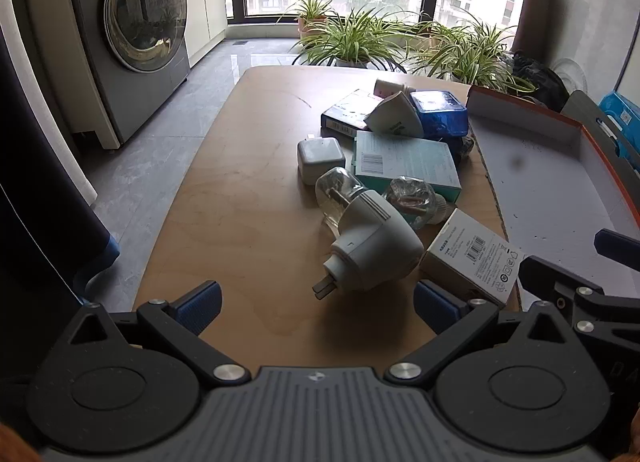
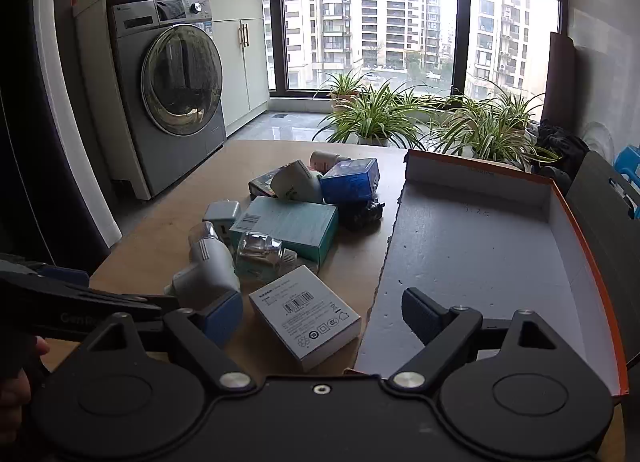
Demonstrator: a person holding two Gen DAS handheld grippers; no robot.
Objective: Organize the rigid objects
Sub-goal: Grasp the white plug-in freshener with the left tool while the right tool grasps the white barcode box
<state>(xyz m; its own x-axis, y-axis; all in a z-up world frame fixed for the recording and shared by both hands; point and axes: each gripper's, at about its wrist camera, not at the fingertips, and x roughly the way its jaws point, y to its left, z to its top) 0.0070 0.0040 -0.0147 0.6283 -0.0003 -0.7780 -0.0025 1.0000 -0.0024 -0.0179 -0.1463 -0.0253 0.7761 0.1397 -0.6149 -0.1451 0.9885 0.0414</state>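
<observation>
A pile of small rigid things lies on the wooden table (image 1: 240,189): a white plug-in device (image 1: 372,242) with a clear bottle, a clear glass bottle (image 1: 412,193), a white barcode box (image 1: 472,258), a teal box (image 1: 404,161), a white charger (image 1: 320,157), a blue box (image 1: 440,109). My left gripper (image 1: 316,302) is open and empty, just short of the plug-in device. My right gripper (image 2: 324,314) is open and empty, with the white barcode box (image 2: 304,314) between its fingers. An empty orange-rimmed box lid (image 2: 480,254) lies to the right.
A washing machine (image 2: 172,97) stands at the left beyond the table. Potted plants (image 2: 380,113) line the window behind the table. A dark chair back (image 2: 604,201) stands right of the lid. My right gripper's finger shows at the right of the left wrist view (image 1: 560,282).
</observation>
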